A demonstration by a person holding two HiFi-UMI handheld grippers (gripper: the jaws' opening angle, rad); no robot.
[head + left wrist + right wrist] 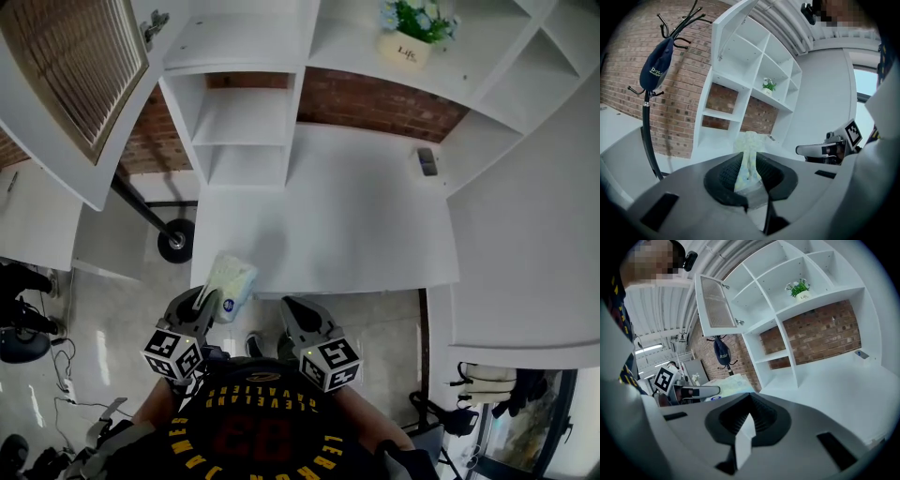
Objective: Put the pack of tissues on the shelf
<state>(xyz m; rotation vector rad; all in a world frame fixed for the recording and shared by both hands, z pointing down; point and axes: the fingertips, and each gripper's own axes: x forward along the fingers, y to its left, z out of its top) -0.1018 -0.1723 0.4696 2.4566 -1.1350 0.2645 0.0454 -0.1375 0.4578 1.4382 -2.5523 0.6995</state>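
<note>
Held soft pale-green plastic pack of tissues (232, 281) pinched in left gripper (208, 300) at white counter (366, 216) edge; had right gripper (292, 309) closed, empty.

pack of tissues (230, 283): soft pale yellow-green wrap, blue round mark near its near end | state: pinched thin at near end in left gripper (208, 305) jaws | pose: lengthwise, pointing far | place: near left corner of white desk (375, 216) | shelf (246, 117): white open compartments, far side
</note>
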